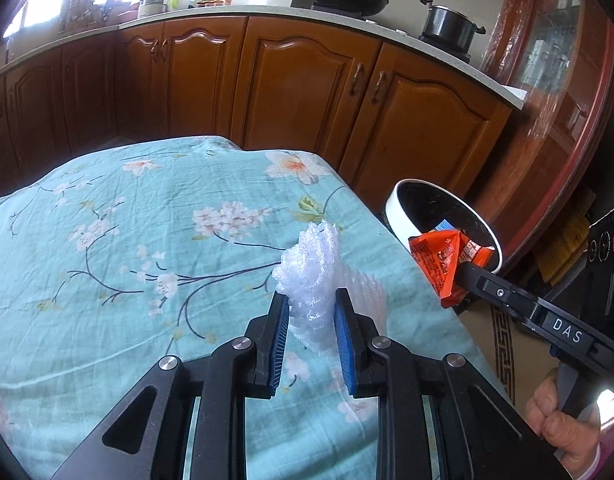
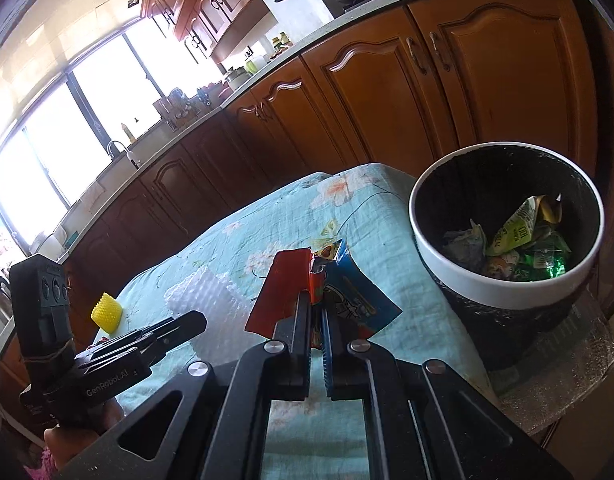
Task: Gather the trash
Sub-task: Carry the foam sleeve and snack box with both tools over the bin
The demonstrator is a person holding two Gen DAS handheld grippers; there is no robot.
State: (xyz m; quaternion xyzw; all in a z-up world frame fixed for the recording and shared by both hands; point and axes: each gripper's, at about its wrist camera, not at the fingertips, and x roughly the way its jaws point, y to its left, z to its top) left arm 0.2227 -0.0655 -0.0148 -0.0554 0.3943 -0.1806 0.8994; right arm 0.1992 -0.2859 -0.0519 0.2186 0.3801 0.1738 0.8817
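Over floral tablecloth [image 1: 127, 220], left gripper [image 1: 311, 308] pinches bubble wrap [image 1: 311, 276]; right gripper [image 2: 316, 312] clamps snack wrappers [image 2: 347, 296] (bin [image 2: 503, 288] nearby).

Both wrist cameras look forward along their fingers, close above the cloth-covered surface [image 1: 147, 208], facing the wooden cabinets [image 2: 347, 88]. The 2 views share the surface, cabinets and bin [image 2: 503, 284].

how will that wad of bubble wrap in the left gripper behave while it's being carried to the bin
The bubble wrap looks crumpled and airy, so it is probably very light and squashy. It bulges above the left gripper pads, so it may spring back once released. Its glossy film could be slippery, though the ribbed blue pads likely bite into it.
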